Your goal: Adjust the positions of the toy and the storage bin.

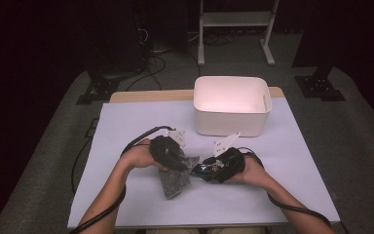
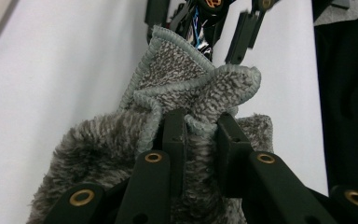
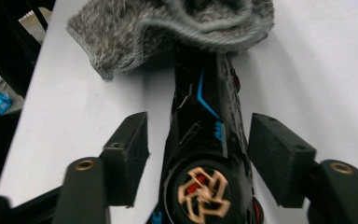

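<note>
Cloth (image 1: 176, 176), grey and fluffy with a stitched hem, lies crumpled on the white counter (image 1: 126, 126) just below the middle of the high view, between the person's two hands. The left claw (image 1: 177, 161) comes in from the left of that frame and is pressed together on the cloth: in the left gripper view the two black jaws rise from the bottom edge and pinch a raised fold of the cloth (image 2: 186, 93) at its hem, with the pile bunched around them.

A black toy car (image 1: 205, 169) with blue stripes and an orange wheel sits just right of the cloth in the high view. In the right gripper view the toy car (image 3: 209, 140) stands lengthwise between the jaws of the right claw (image 3: 205, 154), its far end reaching under the edge of the cloth (image 3: 168, 28) at the top of the frame. The right claw is spread, with a clear gap between each pad and the car's sides.

A white bin (image 1: 232, 105) stands on the counter in the upper middle of the high view, well apart from both hands.
</note>
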Motion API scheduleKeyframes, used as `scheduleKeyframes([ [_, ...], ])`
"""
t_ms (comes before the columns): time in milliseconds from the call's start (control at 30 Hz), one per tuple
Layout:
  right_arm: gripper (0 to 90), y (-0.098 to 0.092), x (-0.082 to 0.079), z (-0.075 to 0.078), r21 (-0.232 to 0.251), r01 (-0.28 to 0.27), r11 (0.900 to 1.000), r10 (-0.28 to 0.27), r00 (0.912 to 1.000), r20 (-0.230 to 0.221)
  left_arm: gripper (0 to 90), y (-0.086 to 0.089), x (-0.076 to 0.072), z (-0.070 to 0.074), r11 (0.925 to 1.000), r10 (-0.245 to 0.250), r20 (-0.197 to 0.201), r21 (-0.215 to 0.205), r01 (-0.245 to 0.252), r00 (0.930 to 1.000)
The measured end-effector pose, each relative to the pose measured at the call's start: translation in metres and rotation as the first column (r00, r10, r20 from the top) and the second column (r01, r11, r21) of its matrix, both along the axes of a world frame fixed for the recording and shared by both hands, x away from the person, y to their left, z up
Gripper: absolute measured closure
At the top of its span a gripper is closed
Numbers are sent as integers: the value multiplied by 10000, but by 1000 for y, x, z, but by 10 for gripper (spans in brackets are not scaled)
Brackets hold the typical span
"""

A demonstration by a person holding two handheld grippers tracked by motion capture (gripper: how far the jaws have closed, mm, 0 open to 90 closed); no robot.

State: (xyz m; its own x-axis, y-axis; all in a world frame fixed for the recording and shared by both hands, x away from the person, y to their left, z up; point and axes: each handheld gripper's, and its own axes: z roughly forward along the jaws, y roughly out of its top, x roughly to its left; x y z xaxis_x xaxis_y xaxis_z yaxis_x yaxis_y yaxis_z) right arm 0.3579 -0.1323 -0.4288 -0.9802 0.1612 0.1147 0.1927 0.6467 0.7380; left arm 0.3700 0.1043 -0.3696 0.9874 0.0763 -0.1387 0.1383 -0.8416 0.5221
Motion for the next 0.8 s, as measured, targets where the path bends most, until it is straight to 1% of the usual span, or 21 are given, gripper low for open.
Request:
scheduleKeyframes([
  [200,288,-6,-3,1,116,248,9996,-245,9993,-290,766,1,-8,-2,9998,-180,-37,62,180,9998],
  [233,287,-7,-4,0,138,279,9995,-274,9990,-341,766,1,-9,-3,9996,-244,-45,124,245,9997],
  [367,269,-12,-6,0,246,452,9987,-440,9979,-469,767,1,-15,-5,9993,-344,-100,157,346,9994],
  [467,252,-13,-8,-2,198,528,9984,-518,9976,-465,767,2,-18,-8,9995,-318,-175,49,319,9993],
  [600,237,-11,-14,-6,83,482,9988,-478,9981,-392,767,5,-22,-13,9990,-456,-353,-29,455,9983],
  [633,230,-10,-15,-8,38,434,9990,-433,9984,-357,767,5,-23,-14,9987,-510,-348,-6,510,9981],
  [667,233,-11,-17,-9,93,417,9991,-415,9989,-231,767,6,-24,-15,9987,-514,-388,-38,513,9979],
  [733,234,-11,-18,-8,109,429,9990,-426,9987,-266,766,6,-25,-18,9984,-560,-427,-15,560,9975],
  [800,233,-11,-20,-8,109,415,9991,-414,9990,-147,766,6,-27,-19,9983,-578,-438,-33,577,9974],
])
